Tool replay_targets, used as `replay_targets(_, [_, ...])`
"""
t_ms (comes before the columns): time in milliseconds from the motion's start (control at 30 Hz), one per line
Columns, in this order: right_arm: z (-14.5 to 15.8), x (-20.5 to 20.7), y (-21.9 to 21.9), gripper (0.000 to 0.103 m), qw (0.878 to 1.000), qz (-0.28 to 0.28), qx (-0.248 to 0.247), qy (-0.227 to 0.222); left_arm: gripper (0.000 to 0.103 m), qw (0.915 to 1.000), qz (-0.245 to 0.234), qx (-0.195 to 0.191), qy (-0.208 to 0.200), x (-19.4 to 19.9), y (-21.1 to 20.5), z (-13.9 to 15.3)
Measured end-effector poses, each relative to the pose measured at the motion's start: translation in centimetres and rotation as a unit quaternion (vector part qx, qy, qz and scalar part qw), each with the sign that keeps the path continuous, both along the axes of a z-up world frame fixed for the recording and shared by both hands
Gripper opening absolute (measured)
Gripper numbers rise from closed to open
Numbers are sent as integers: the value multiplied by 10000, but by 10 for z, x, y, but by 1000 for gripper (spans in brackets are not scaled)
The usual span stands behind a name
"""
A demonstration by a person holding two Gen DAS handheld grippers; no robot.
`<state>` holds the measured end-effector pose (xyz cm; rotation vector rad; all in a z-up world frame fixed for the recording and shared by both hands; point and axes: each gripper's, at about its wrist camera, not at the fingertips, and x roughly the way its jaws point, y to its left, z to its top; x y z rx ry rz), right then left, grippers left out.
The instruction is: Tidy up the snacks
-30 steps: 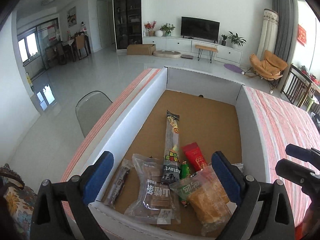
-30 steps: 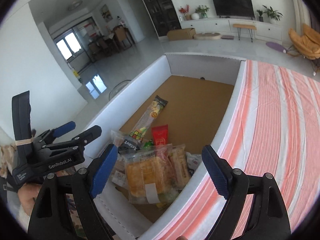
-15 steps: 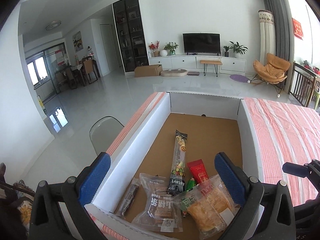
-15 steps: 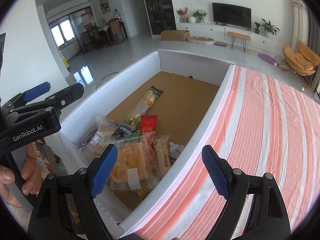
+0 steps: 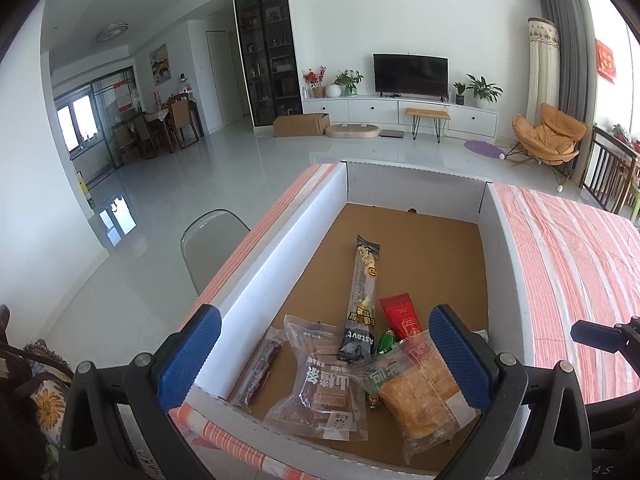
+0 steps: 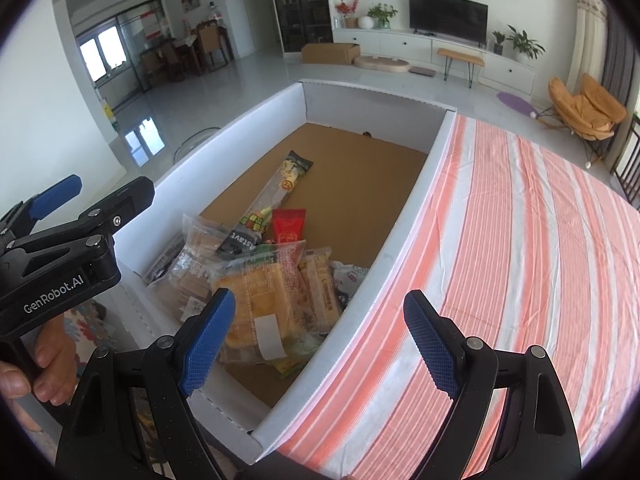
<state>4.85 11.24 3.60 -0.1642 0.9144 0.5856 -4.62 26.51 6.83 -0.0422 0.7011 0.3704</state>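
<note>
Jaws of my left gripper [image 5: 325, 360] and right gripper [image 6: 316, 342] stand spread, empty. The snacks [image 5: 352, 368] lie in the box's [image 5: 280, 248] near end, ahead-below both; the stick pack [image 5: 362, 300] runs lengthwise away, nearer my left.

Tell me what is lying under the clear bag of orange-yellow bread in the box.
Under the clear bag of orange-yellow bread in the white cardboard box, a small green wrapped candy and the red sachet poke out. Anything lying fully beneath is covered.

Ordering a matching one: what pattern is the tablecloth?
Orange-pink and white stripes on the tablecloth, clearest in the right wrist view.
</note>
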Motion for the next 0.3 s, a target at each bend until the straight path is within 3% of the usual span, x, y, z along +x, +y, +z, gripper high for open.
replay_targets(200, [1,-5,14,89,9999,95,-53,-68,103,9992,66,-209,334,-7,8,-10])
replay_targets(300, [1,-8,19,89,9998,152,-91,-107,103,9994,80,-135,301,-9,7,-9])
